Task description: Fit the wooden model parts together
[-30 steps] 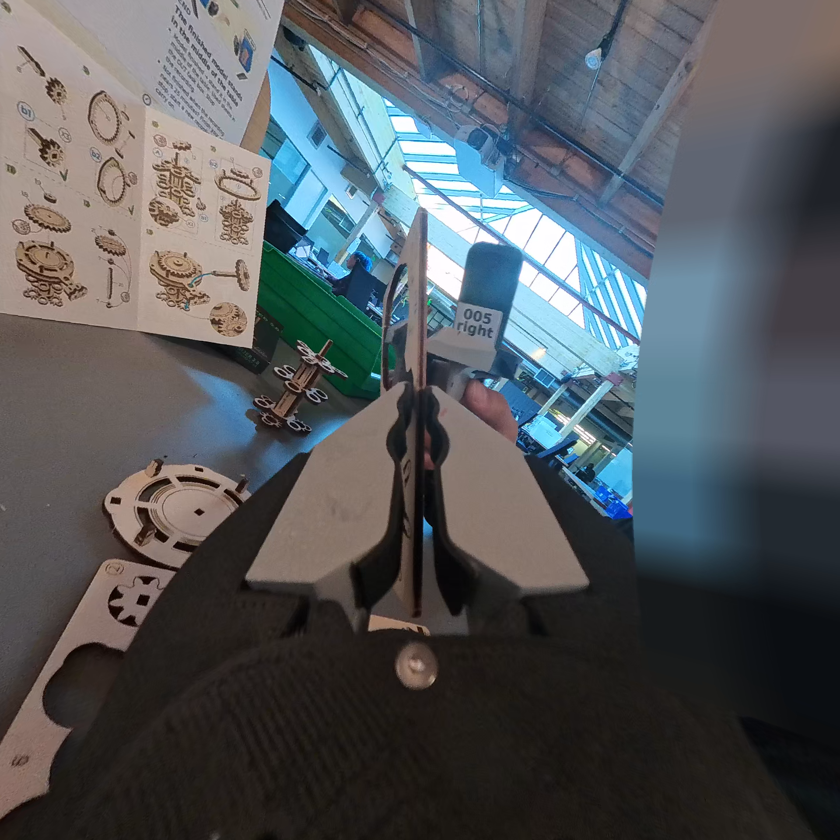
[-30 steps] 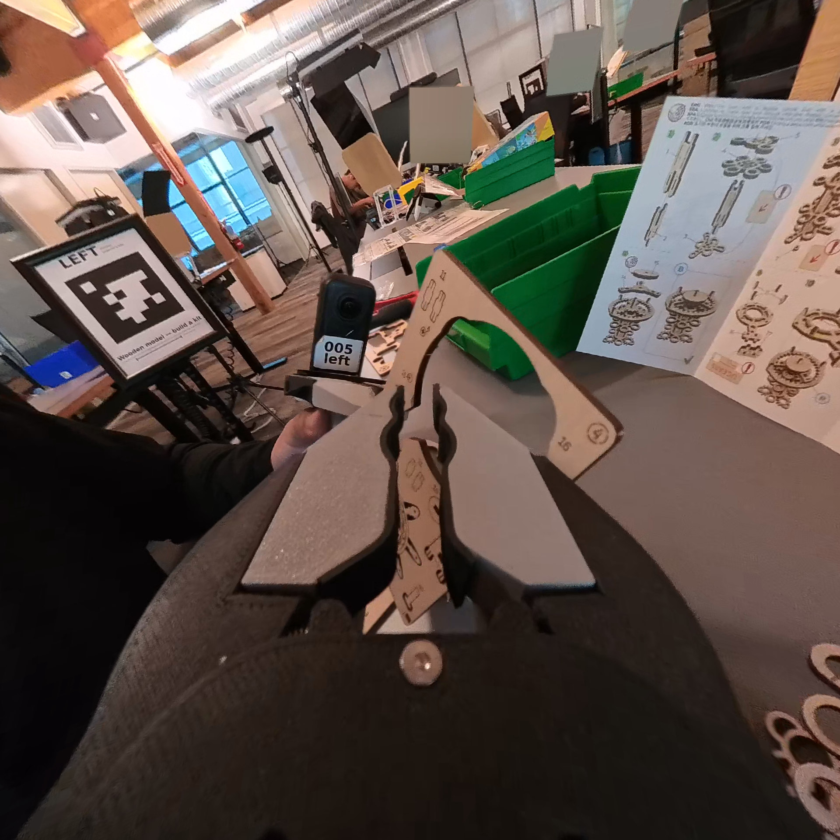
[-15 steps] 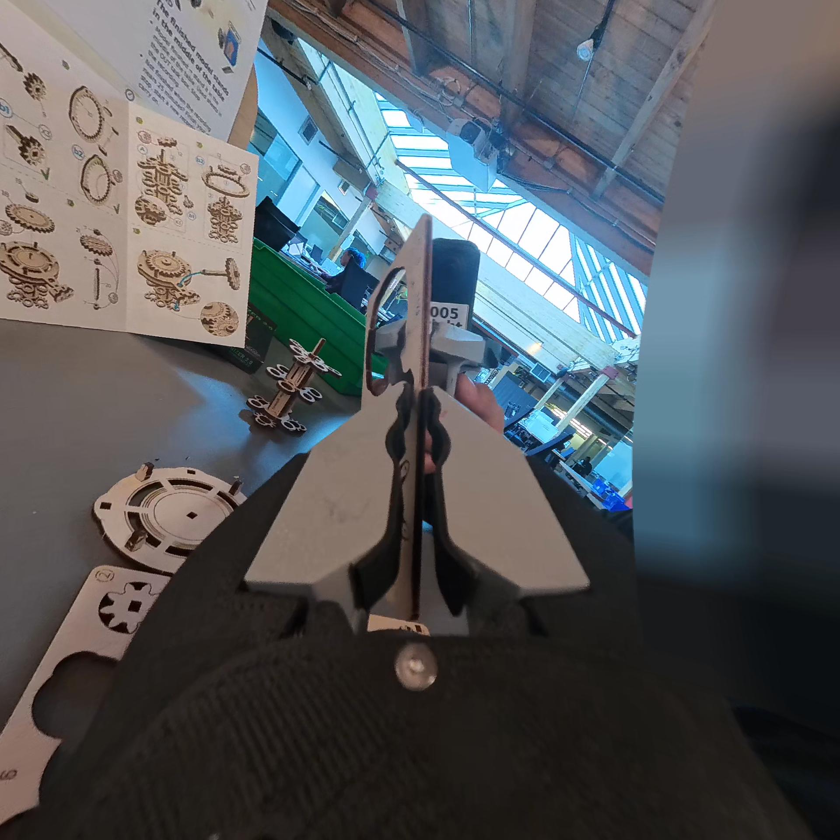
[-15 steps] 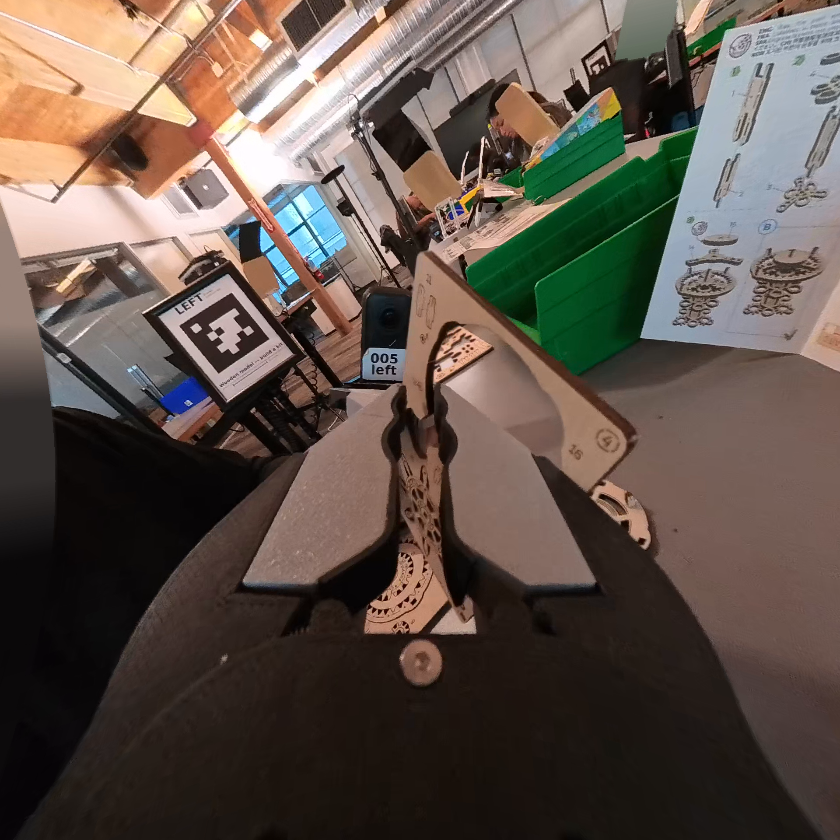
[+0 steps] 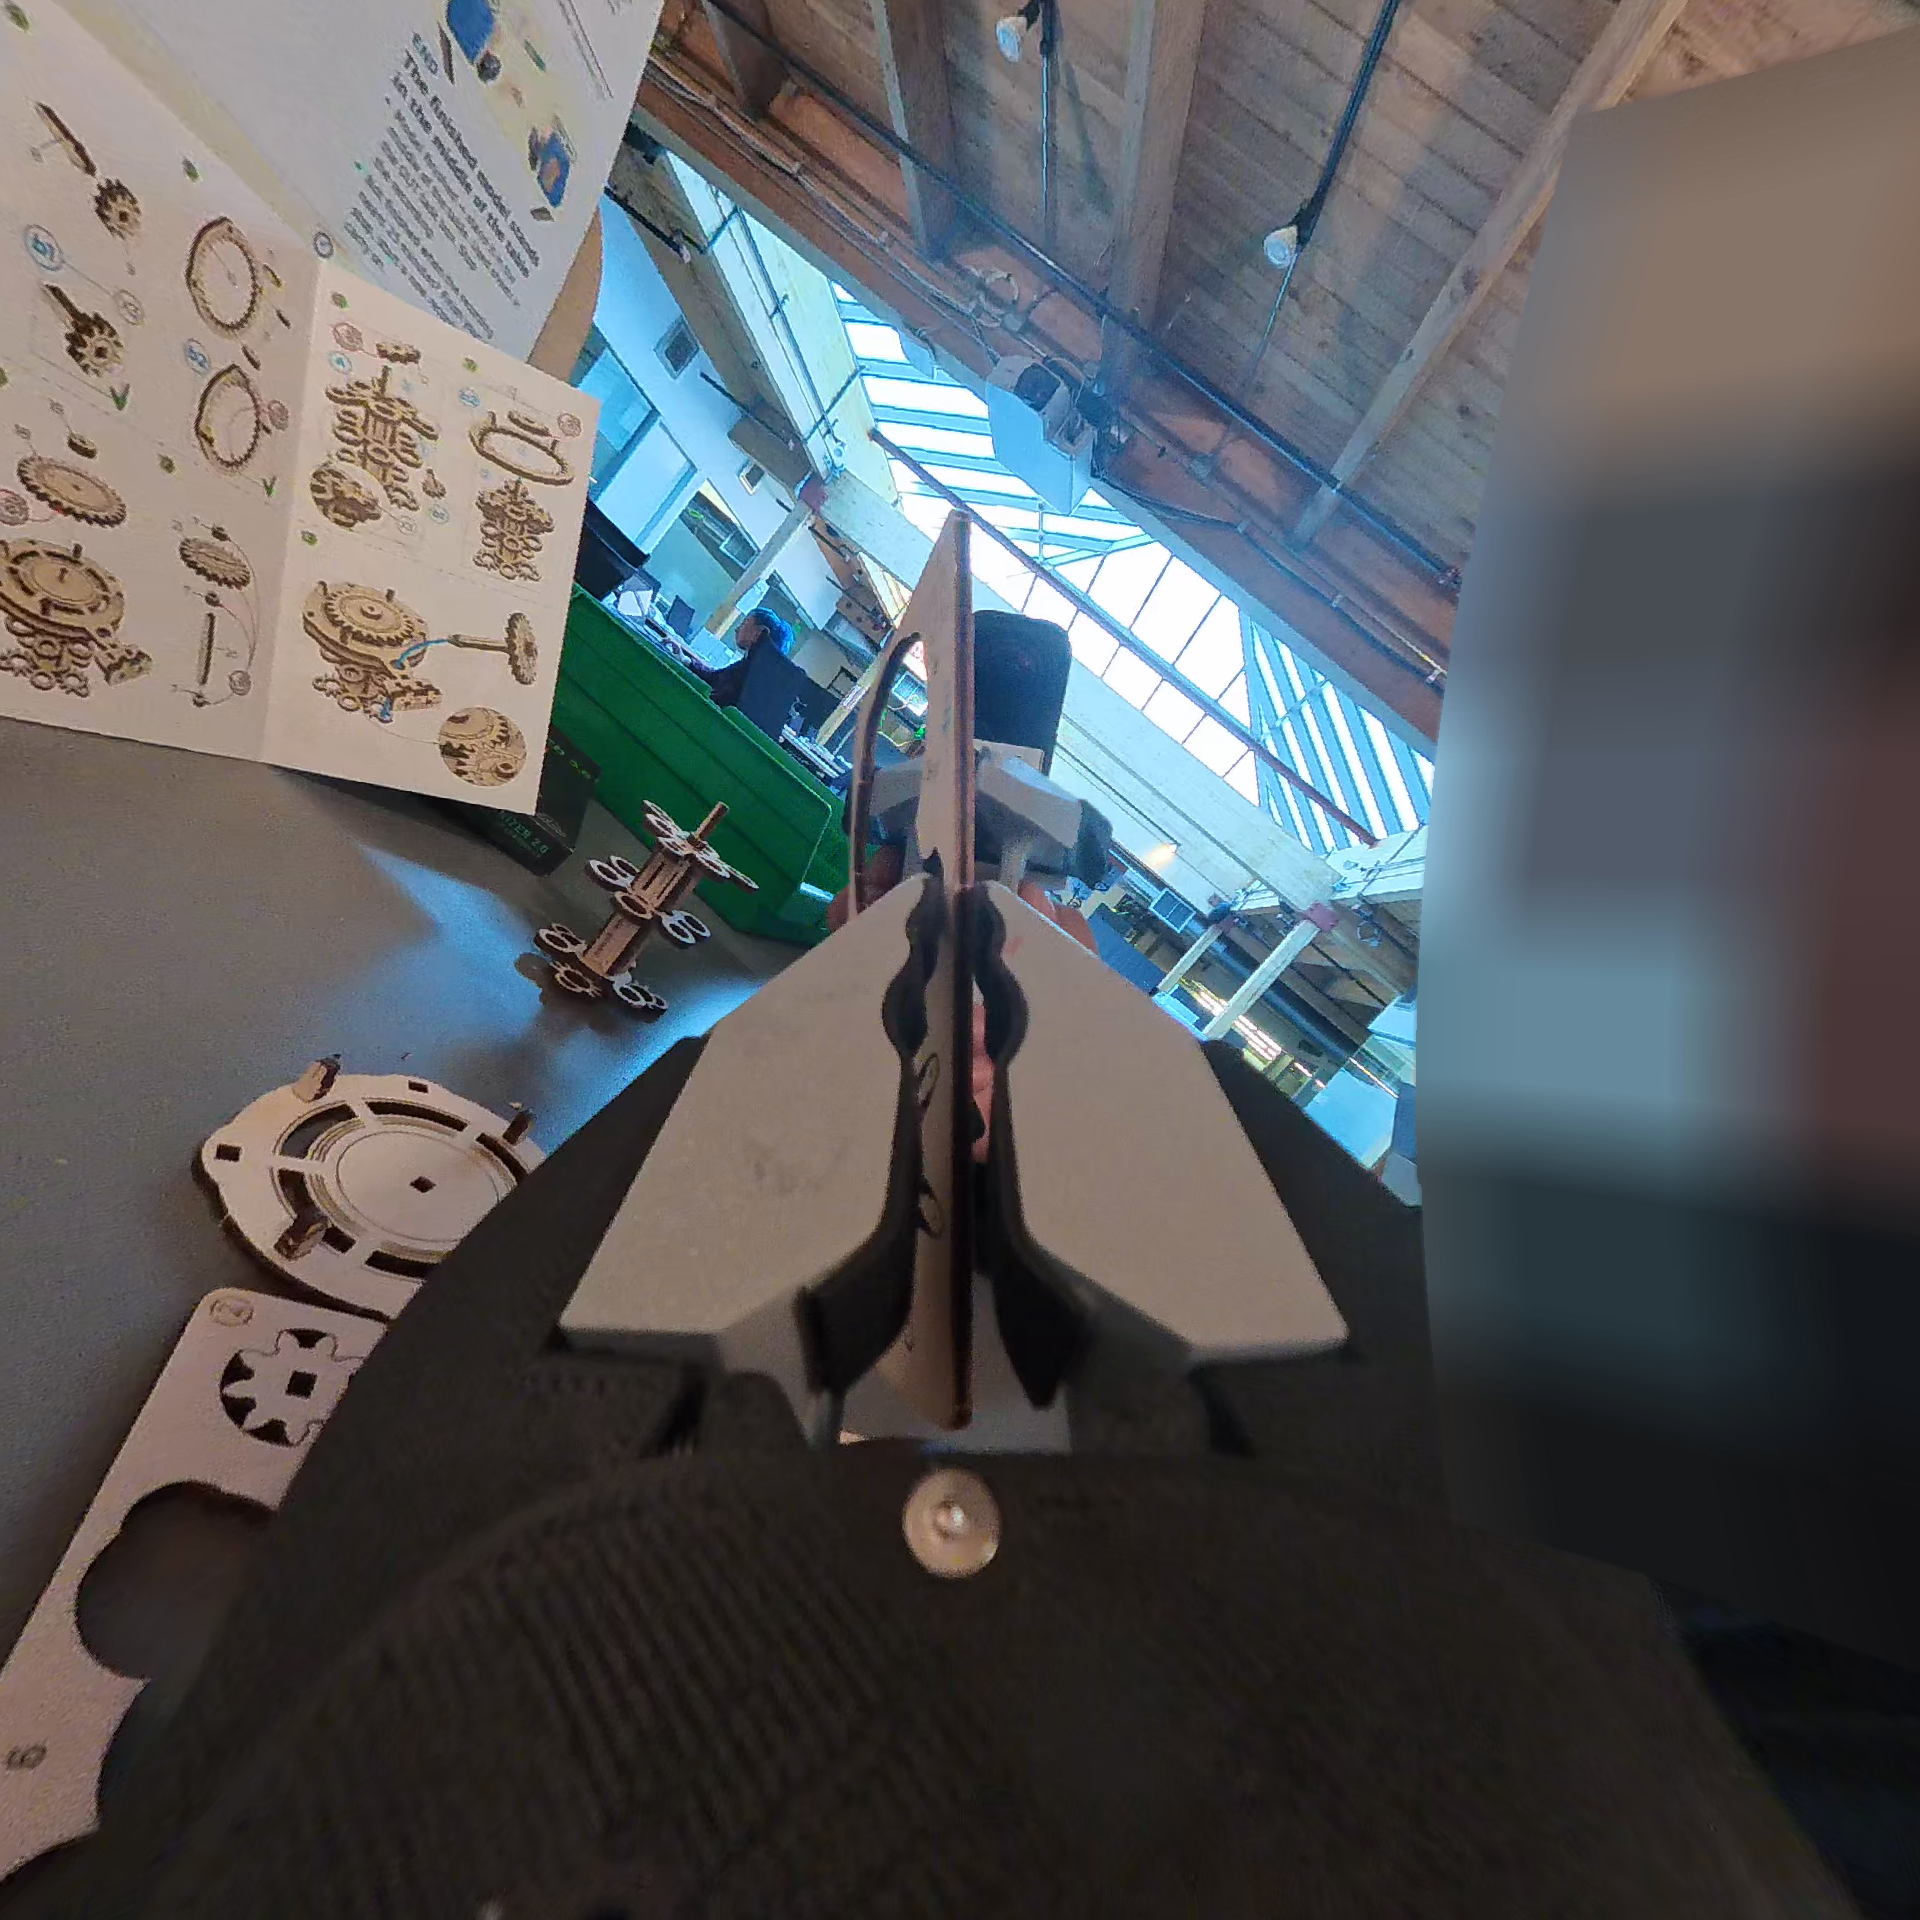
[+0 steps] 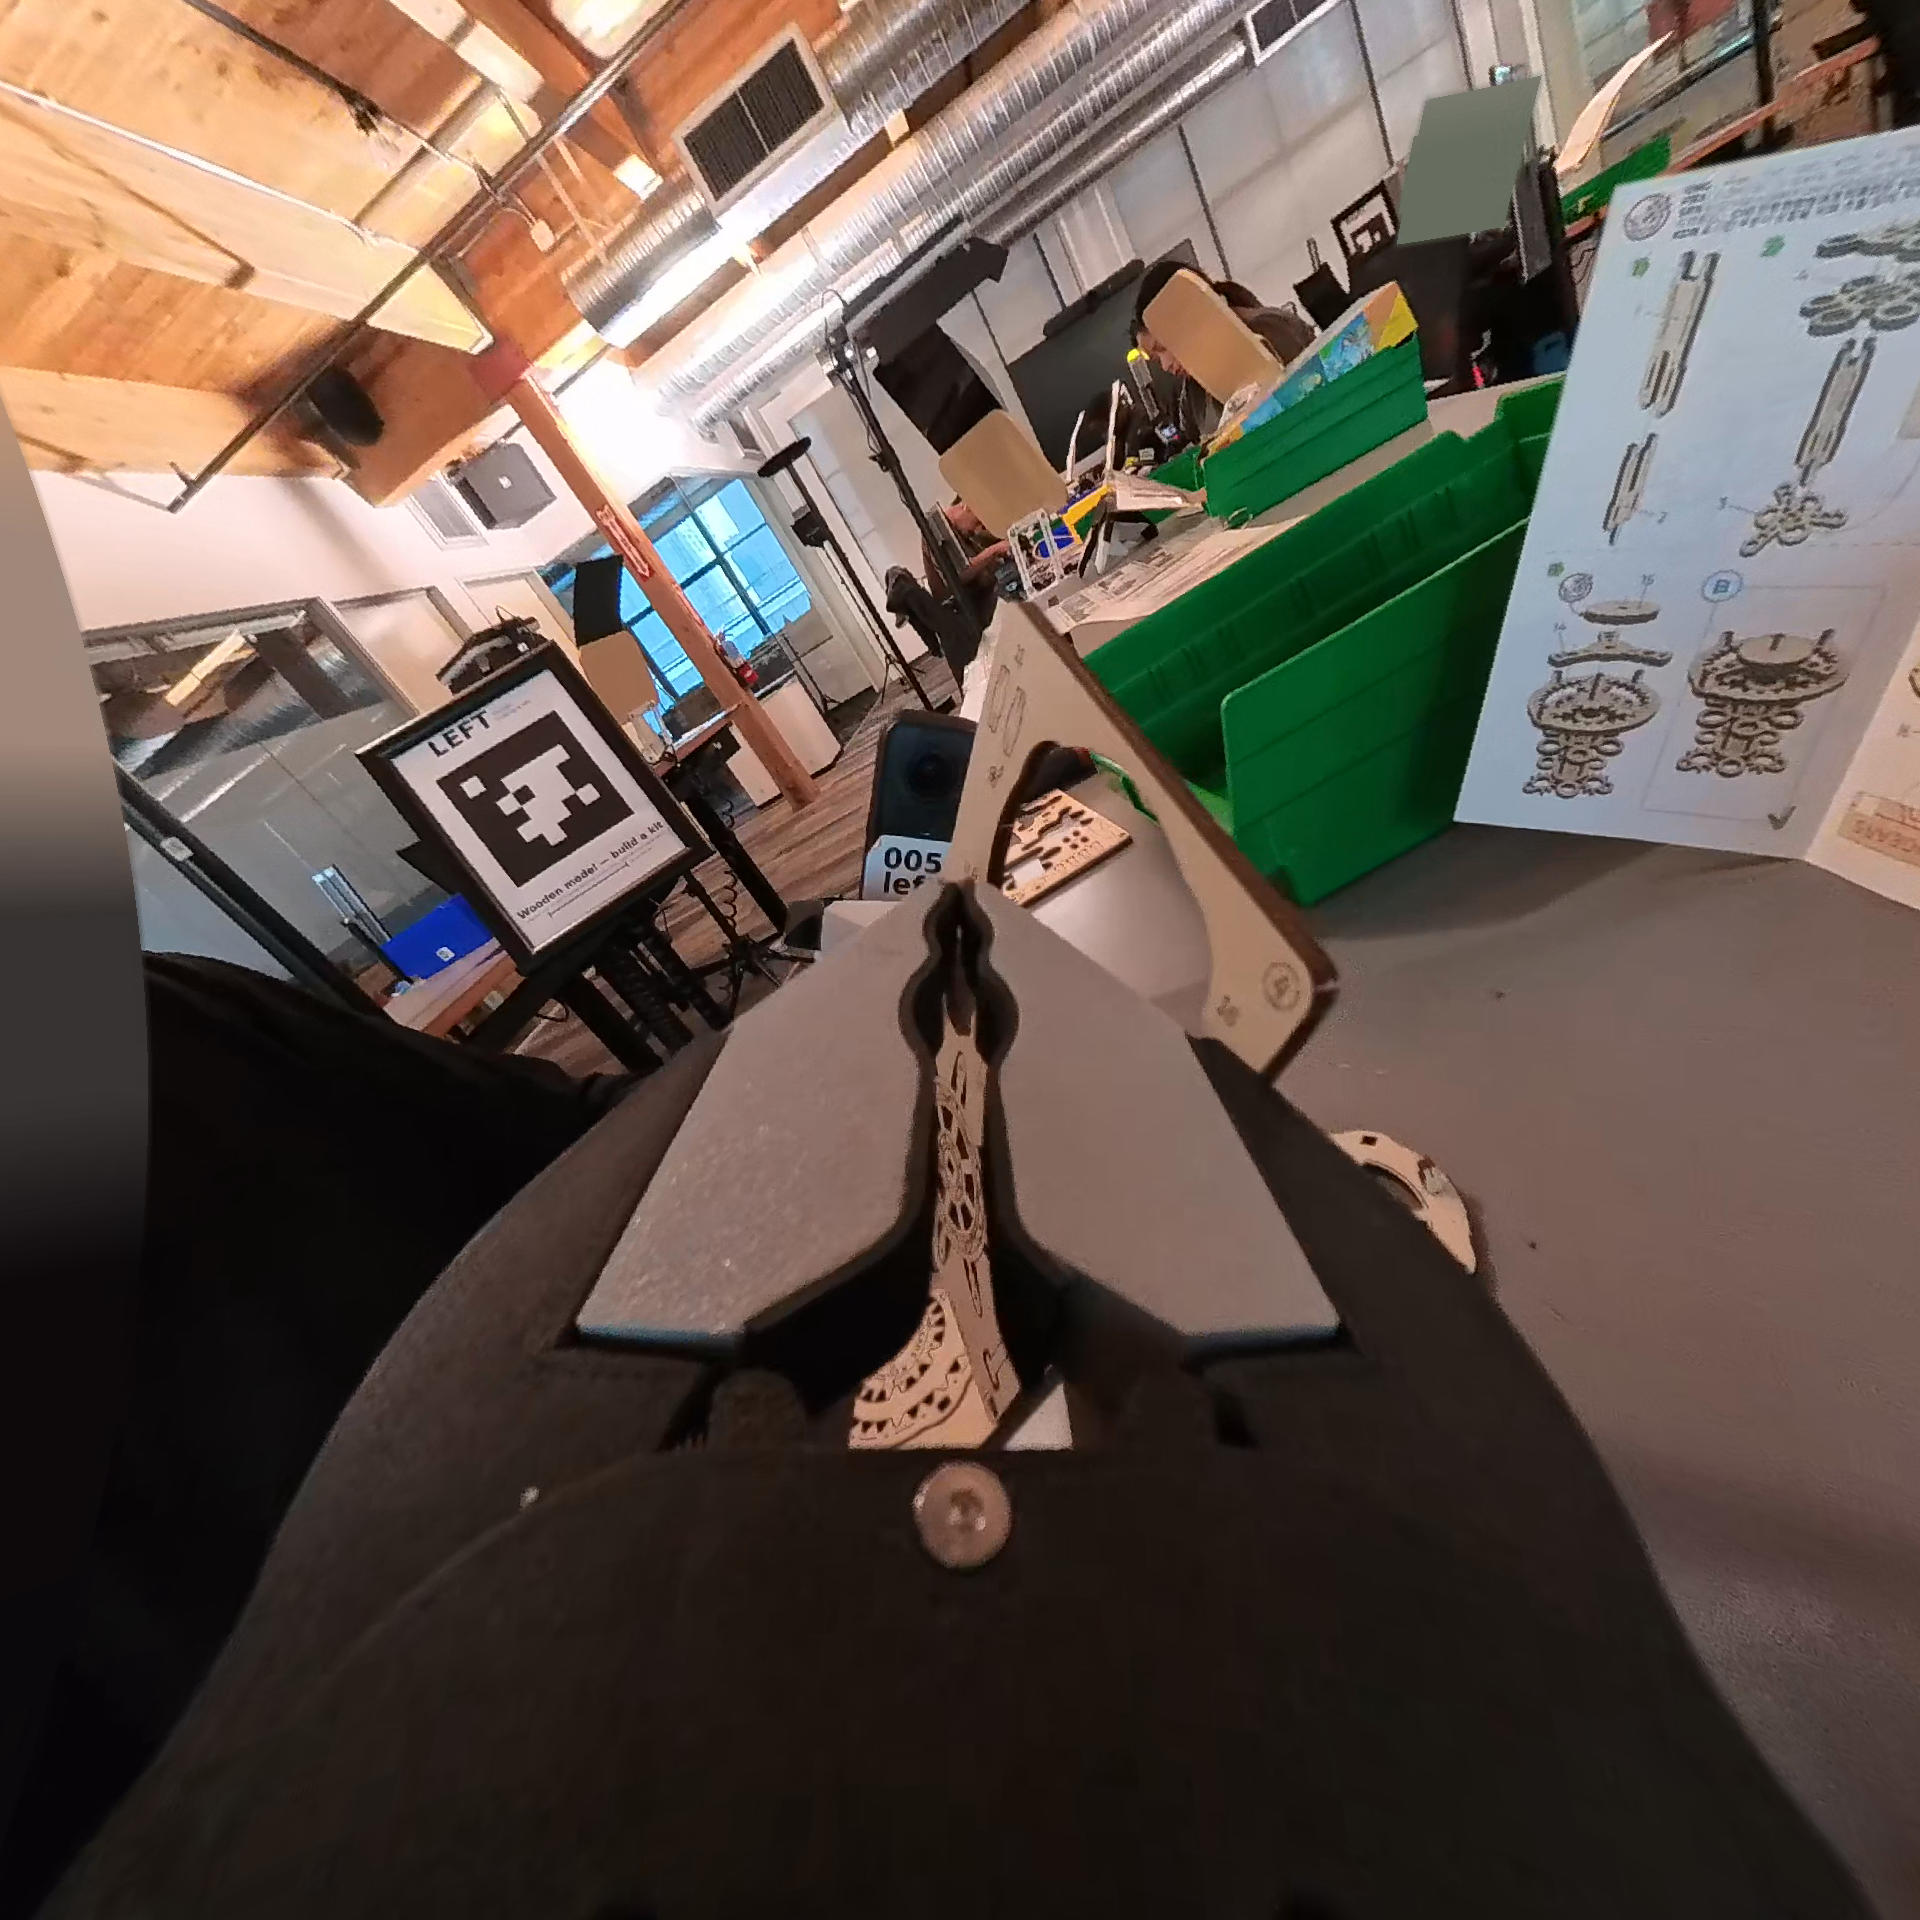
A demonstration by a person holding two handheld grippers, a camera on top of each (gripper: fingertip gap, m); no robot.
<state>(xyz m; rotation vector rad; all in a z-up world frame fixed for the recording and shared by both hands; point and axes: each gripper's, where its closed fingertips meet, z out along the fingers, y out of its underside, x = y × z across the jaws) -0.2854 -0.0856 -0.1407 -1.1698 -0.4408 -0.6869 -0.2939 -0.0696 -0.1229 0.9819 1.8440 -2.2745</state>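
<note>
Two hand-held grippers, left (image 5: 961,894) and right (image 6: 961,894), clamp one plywood sheet (image 6: 1164,831) between us; round base (image 5: 364,1184) and spindle (image 5: 634,914) look built, more parts remain.

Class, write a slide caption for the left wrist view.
Left gripper clamps a thin wooden sheet edge-on above the grey table.

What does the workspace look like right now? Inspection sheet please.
Surface: grey table, parts scattered on it.
Job's things: plywood sheet held upright between both grippers; round base, spindle assembly, punched-out sheet on the table.
Clutter: instruction sheet, green bins.
Grippers: left gripper and right gripper, jaws shut on the plywood sheet.
Cables: nothing seen on the table.
Surroundings: marker sign, open office.
</note>
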